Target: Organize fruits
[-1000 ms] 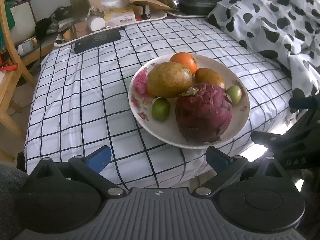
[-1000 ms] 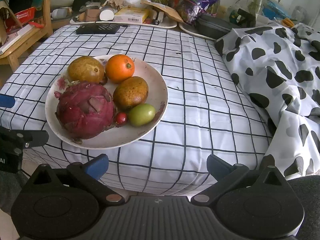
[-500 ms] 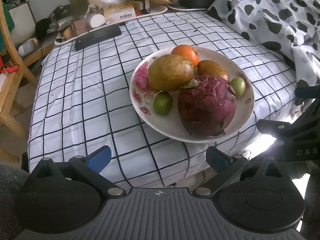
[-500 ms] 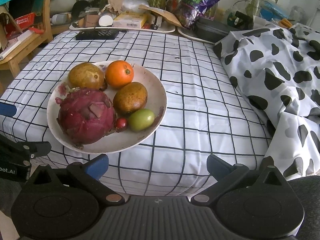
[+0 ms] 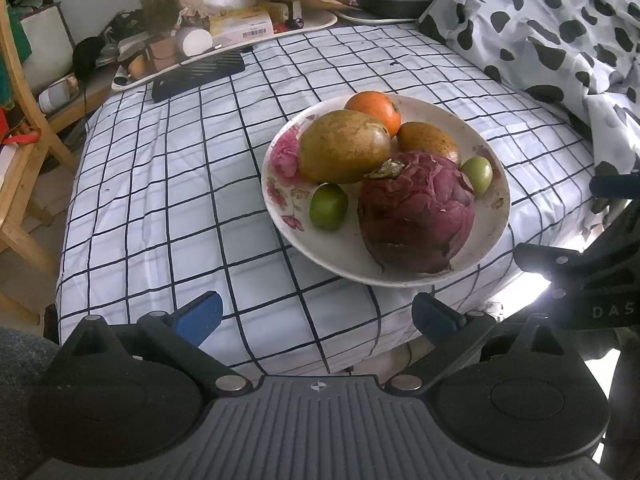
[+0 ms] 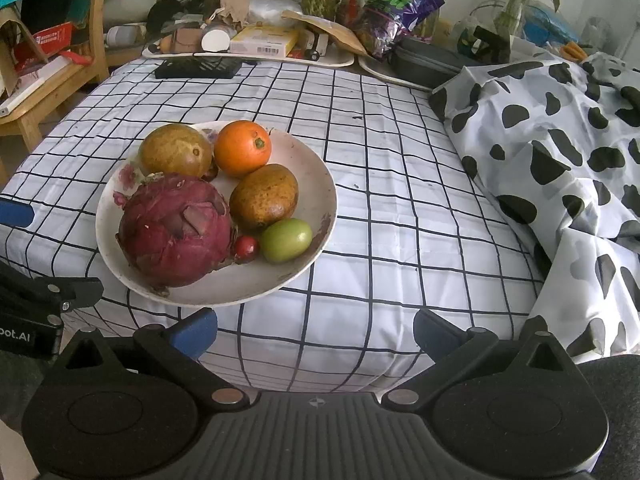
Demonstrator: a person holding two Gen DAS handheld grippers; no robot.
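A floral plate (image 6: 320,184) sits on the checked cloth of the desk (image 6: 400,216), left of centre in the right wrist view and right of centre in the left wrist view, and it carries all the fruit. The dragon fruit (image 6: 176,228) at the near side of the plate looks by far the heaviest piece; its leathery, flaky skin should give some purchase, but its girth looks close to the limit of what the fingers can span, so a hold across its narrower middle seems wisest. The two brownish mangoes (image 6: 265,196) look firm but smooth and could bruise or roll under a hard squeeze. The orange (image 6: 242,148) at the far side is round and firm, an easy thing to take across its equator. The green fruit (image 6: 286,239) and the small red fruit (image 6: 245,248) wedged against the dragon fruit are light and apt to skid on the glazed plate. The left tool (image 5: 318,316) and the right tool (image 6: 316,326) are both spread wide, holding nothing, short of the plate's near rim.
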